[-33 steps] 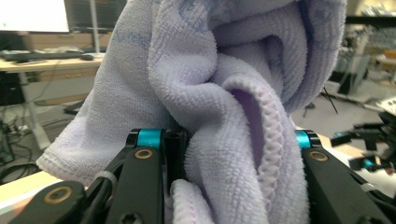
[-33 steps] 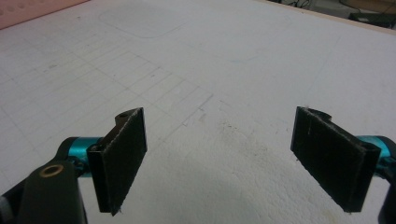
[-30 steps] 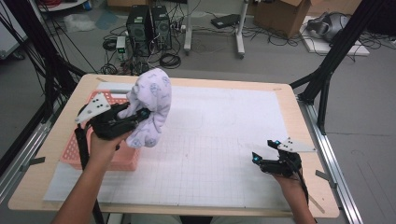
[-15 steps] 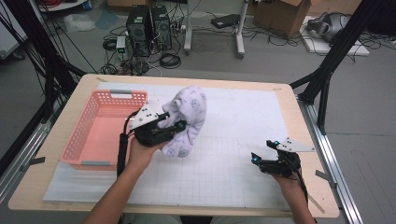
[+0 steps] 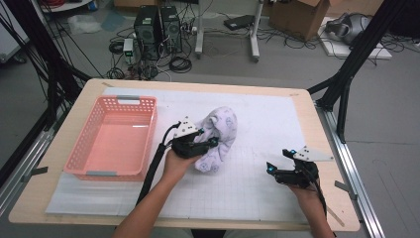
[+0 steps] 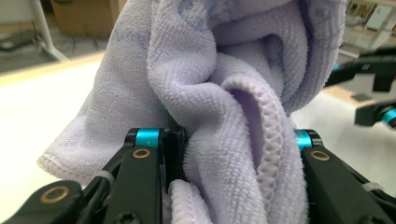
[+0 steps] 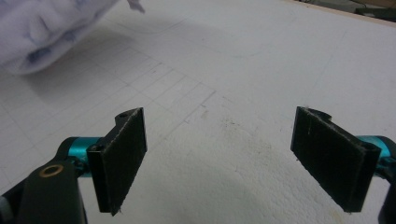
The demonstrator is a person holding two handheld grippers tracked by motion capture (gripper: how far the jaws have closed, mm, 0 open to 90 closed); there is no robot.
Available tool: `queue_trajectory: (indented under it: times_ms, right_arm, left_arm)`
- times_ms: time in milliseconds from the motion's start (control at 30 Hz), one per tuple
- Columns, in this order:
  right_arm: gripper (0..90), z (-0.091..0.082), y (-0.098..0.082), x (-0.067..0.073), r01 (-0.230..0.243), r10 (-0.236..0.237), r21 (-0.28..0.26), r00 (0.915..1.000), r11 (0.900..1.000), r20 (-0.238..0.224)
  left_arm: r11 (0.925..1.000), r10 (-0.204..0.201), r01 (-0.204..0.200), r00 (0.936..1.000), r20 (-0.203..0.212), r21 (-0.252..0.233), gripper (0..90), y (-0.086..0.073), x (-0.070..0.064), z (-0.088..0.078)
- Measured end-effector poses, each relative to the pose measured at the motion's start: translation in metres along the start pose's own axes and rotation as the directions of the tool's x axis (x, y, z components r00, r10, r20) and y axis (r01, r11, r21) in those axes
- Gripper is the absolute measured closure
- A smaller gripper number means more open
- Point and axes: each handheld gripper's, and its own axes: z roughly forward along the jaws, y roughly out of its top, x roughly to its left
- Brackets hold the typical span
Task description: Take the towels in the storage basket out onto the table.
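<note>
**Lavender towel carried over the mat, basket empty**

High view first: we see a person's two forearms coming in from the bottom edge, a gripper in each hand. Our left gripper (image 5: 207, 142) is clamped on a bunched lavender microfibre towel (image 5: 218, 140), which hangs in a loose bundle over the middle of the white gridded mat (image 5: 257, 124). Its lower folds seem to touch or nearly touch the mat; we cannot tell which. To the left, well apart from the towel, sits a pink plastic basket (image 5: 143, 131), with nothing inside it.

From the left gripper view, the two black jaws pinch a thick fold of the towel (image 6: 224, 121) between them, stitched hem showing.

Our right gripper (image 5: 271, 167) rests low near the right side of the mat, away from the towel. In the right gripper view its jaws stand wide apart over bare mat (image 7: 243, 60), holding nothing, with the towel (image 7: 42, 32) at the upper left corner.

We judge the towel is out of the basket and grasped; laying it down, spreading or folding it is not yet done.
</note>
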Motion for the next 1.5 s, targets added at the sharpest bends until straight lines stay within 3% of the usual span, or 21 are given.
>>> queue_trajectory:
  times_ms: [100, 200, 233, 333, 400, 433, 533, 633, 733, 900, 1000, 1033, 1133, 1267, 1500]
  right_arm:
    - [17.1, 0.001, 0.000, 0.000, 0.003, -0.003, 0.001, 1.0000, 1.000, 0.001]
    - [17.1, 0.001, -0.001, 0.000, 0.004, -0.004, 0.011, 1.0000, 1.000, 0.002]
    - [17.1, 0.002, -0.001, 0.000, 0.005, -0.005, 0.013, 1.0000, 1.000, 0.001]
    - [17.1, 0.001, -0.002, 0.000, 0.004, -0.004, 0.012, 1.0000, 1.000, 0.002]
    - [17.1, 0.002, -0.002, -0.001, -0.001, 0.001, 0.016, 1.0000, 1.000, 0.003]
    - [17.1, 0.002, -0.002, -0.001, -0.001, 0.001, 0.016, 1.0000, 1.000, 0.003]
    - [17.1, 0.002, -0.002, -0.002, -0.001, 0.001, 0.016, 1.0000, 1.000, 0.006]
    - [17.1, 0.003, -0.001, -0.002, -0.004, 0.004, 0.012, 0.9999, 1.000, 0.010]
    - [17.1, 0.004, 0.000, -0.004, -0.011, 0.011, 0.011, 0.9998, 1.000, 0.015]
    - [17.0, 0.006, 0.000, -0.007, -0.040, 0.039, 0.005, 0.9989, 0.999, 0.027]
    - [17.0, 0.006, -0.001, -0.009, -0.036, 0.036, 0.012, 0.9989, 0.999, 0.031]
    - [17.1, 0.005, -0.001, -0.009, -0.035, 0.035, 0.012, 0.9988, 0.999, 0.034]
    - [17.0, 0.005, -0.001, -0.009, -0.035, 0.035, 0.014, 0.9988, 0.999, 0.034]
    - [17.0, 0.005, -0.001, -0.005, -0.029, 0.028, 0.017, 0.9991, 0.999, 0.030]
    - [17.0, 0.006, -0.002, -0.003, -0.027, 0.027, 0.027, 0.9992, 0.999, 0.029]
  left_arm:
    - [0.9967, -0.011, 0.011, 0.9999, -0.004, 0.080, 58.3, -0.012, -0.001, 0.017]
    - [0.9941, -0.040, 0.042, 0.9990, -0.018, 0.100, 48.1, -0.016, 0.000, 0.022]
    - [0.9934, -0.067, 0.070, 0.9972, -0.033, 0.090, 42.7, -0.014, 0.001, 0.020]
    - [0.9949, -0.075, 0.078, 0.9960, -0.049, 0.064, 27.5, -0.008, 0.002, 0.013]
    - [0.9976, -0.069, 0.069, 0.9932, -0.094, -0.003, 24.4, 0.004, 0.005, -0.008]
    - [0.9976, -0.069, 0.069, 0.9932, -0.094, -0.003, 22.4, 0.004, 0.005, -0.008]
    - [0.9973, -0.066, 0.062, 0.9910, -0.117, -0.039, 18.9, 0.013, 0.010, -0.030]
    - [0.9970, -0.064, 0.059, 0.9924, -0.105, -0.051, 18.9, 0.006, 0.010, -0.045]
    - [0.9984, -0.042, 0.039, 0.9954, -0.086, -0.041, 19.1, -0.015, 0.003, -0.059]
    - [0.9969, -0.046, 0.041, 0.9966, -0.068, -0.067, 19.1, -0.031, -0.001, -0.070]
    - [0.9980, -0.021, 0.017, 0.9970, -0.074, -0.062, 19.0, -0.040, -0.002, -0.073]
    - [0.9974, -0.017, 0.010, 0.9951, -0.098, -0.071, 19.0, -0.044, -0.002, -0.074]
    - [0.9976, -0.026, 0.018, 0.9931, -0.114, -0.067, 19.3, -0.044, 0.000, -0.074]
    - [0.9980, -0.007, 0.000, 0.9935, -0.113, -0.062, 19.5, -0.045, 0.000, -0.076]
    - [0.9973, -0.024, 0.016, 0.9940, -0.107, -0.071, 19.6, -0.045, 0.001, -0.075]
